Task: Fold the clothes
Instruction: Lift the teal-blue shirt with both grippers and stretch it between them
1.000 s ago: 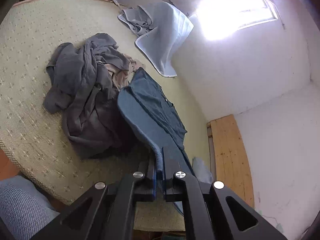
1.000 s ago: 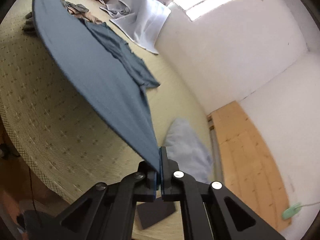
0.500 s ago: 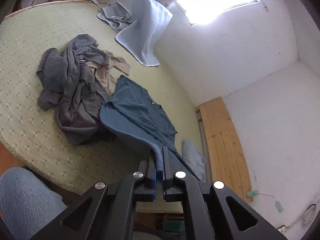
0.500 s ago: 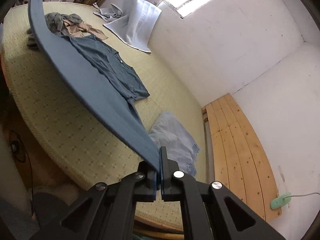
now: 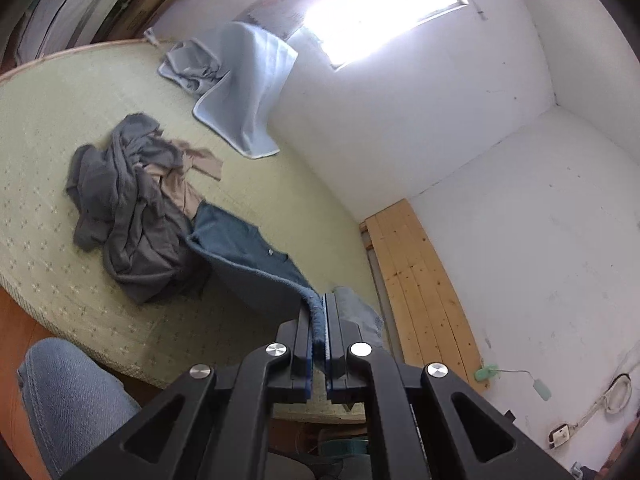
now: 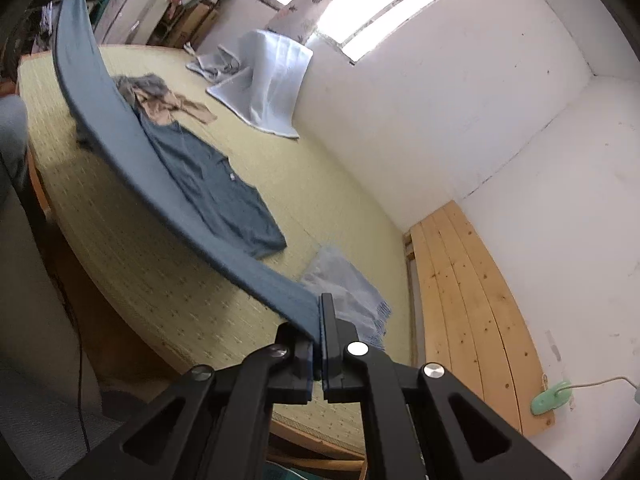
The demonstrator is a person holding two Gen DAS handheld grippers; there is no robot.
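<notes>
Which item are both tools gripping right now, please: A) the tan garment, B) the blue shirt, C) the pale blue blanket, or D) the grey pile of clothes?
B: the left tool and the right tool are each shut on an edge of the blue shirt, which stretches between them while its far part lies on the bed.

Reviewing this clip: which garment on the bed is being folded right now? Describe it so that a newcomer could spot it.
On the green patterned mattress, look beside the grey and tan pile. The blue T-shirt lies partly flat there, its near edge lifted in a taut band between the left gripper and the right gripper. Only it is held.
</notes>
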